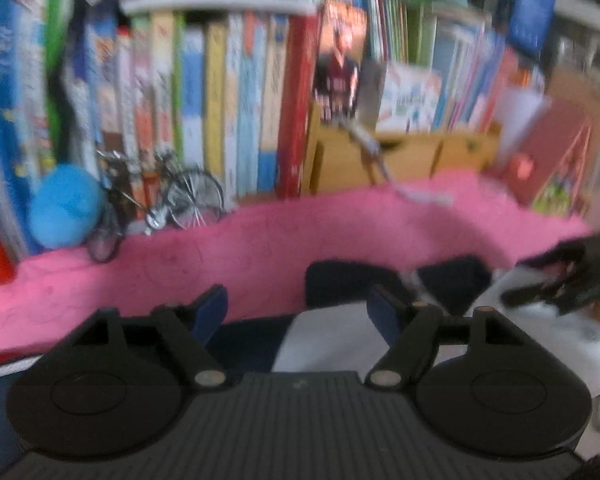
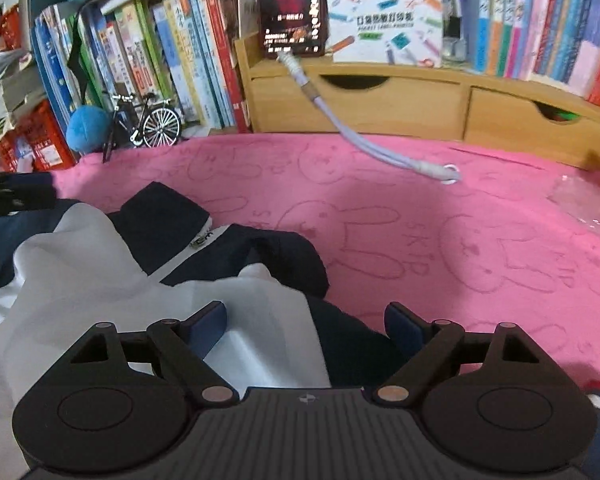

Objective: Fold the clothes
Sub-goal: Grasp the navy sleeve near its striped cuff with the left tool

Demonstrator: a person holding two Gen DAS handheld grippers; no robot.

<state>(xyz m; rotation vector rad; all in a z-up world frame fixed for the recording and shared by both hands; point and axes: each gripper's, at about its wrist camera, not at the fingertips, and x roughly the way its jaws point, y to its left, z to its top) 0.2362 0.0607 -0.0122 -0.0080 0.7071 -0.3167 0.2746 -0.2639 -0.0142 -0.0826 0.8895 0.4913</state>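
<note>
On the pink blanket (image 2: 420,240), the navy-and-white garment (image 2: 228,272) is left crumpled; the right gripper (image 2: 304,324) and left gripper (image 1: 298,312) are held released above it, seemingly for regrasping.

Pink blanket (image 2: 440,240) — books (image 2: 188,60), model bicycle (image 2: 148,124), cable (image 2: 364,140)

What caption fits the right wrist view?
Open right gripper above a rumpled navy-and-white garment on a pink bunny-print blanket.

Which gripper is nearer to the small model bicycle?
Left. The left gripper hovers at the garment's end nearer the model bicycle; the right gripper is over its far end.
</note>
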